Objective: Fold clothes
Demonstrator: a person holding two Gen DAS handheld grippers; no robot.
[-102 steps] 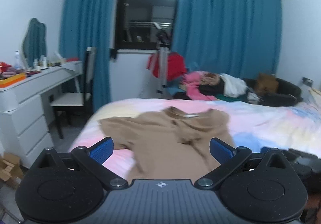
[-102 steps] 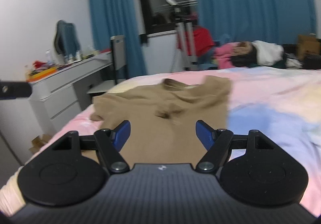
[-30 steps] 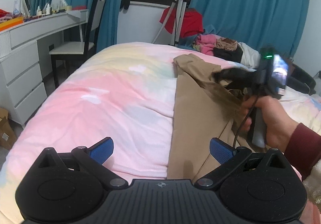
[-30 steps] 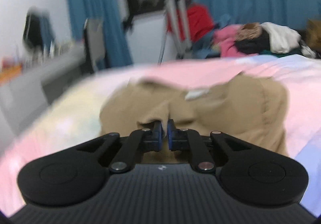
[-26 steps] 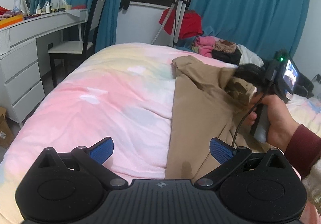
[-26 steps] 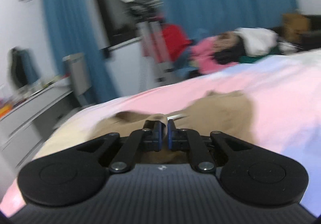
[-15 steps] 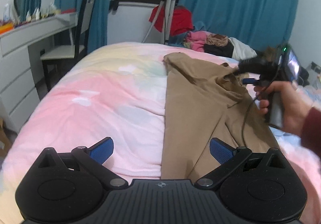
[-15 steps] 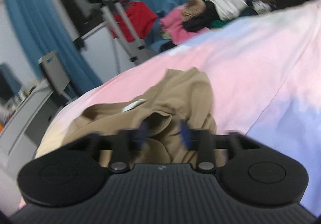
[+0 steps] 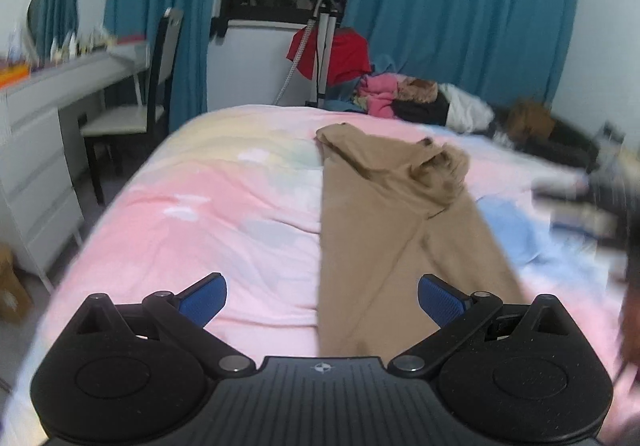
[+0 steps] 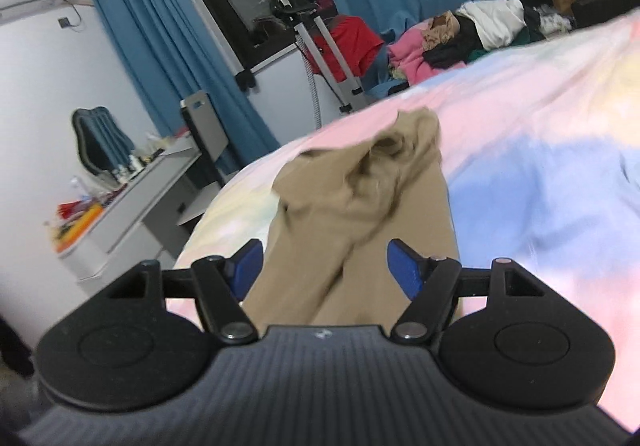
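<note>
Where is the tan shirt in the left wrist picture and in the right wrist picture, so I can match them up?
Left wrist: the tan shirt lies right of center on the pastel bedspread, running lengthwise toward the camera.
Right wrist: the tan shirt sits at center, reaching down between the open claw's fingers.
Shared landmark: the tripod draped with red cloth, beyond the bed's far end.

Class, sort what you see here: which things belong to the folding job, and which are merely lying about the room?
Job:
- tan shirt, partly folded
- bed
- left gripper, open
- right gripper, open

Lying about:
- clothes pile
- tripod
- chair
- dresser
</note>
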